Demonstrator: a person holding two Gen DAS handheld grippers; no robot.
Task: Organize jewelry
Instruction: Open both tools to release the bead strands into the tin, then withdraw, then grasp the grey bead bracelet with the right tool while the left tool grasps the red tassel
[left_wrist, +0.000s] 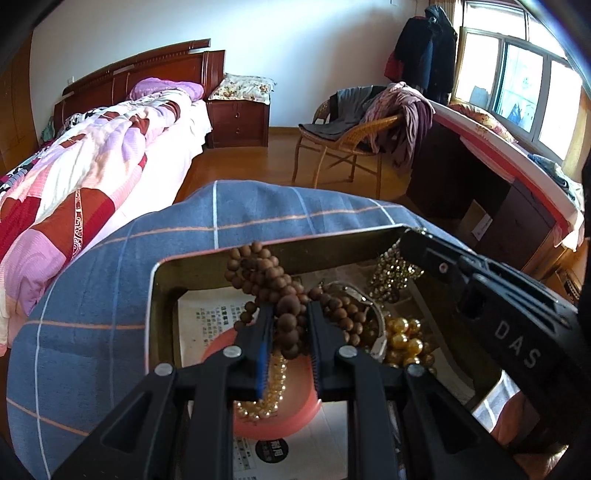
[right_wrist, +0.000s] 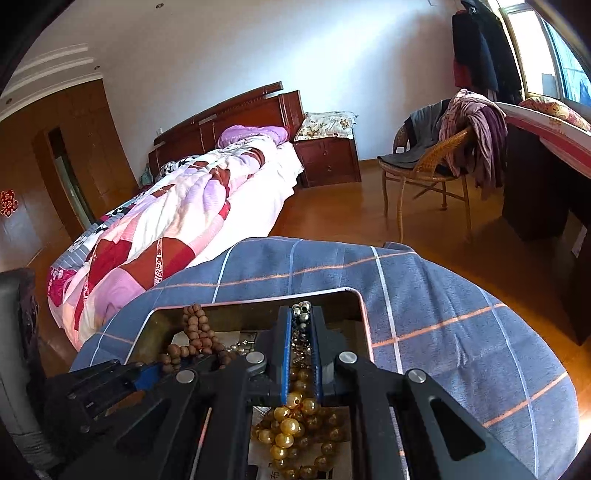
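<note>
A metal tin (left_wrist: 162, 280) lined with printed paper sits on a blue checked cloth (left_wrist: 92, 295). My left gripper (left_wrist: 290, 314) is shut on a brown wooden bead strand (left_wrist: 266, 273), whose far loop hangs over the tin's back rim. Below it a pink dish (left_wrist: 291, 417) holds a pale yellow bead strand (left_wrist: 275, 384). Gold pearls (left_wrist: 402, 339) and a watch (left_wrist: 369, 314) lie to the right. My right gripper (right_wrist: 301, 321) is shut on a silvery bead chain (right_wrist: 303, 314); gold pearls (right_wrist: 291, 424) lie under it. The tin (right_wrist: 364, 314) and the brown beads (right_wrist: 195, 328) also show there.
The right gripper's black body (left_wrist: 498, 314) crosses the tin's right side in the left wrist view. A bed (left_wrist: 92, 166) stands left, a wicker chair with clothes (left_wrist: 362, 125) behind, a desk (left_wrist: 498, 184) right. The cloth-covered table edge drops to a wooden floor (right_wrist: 351, 210).
</note>
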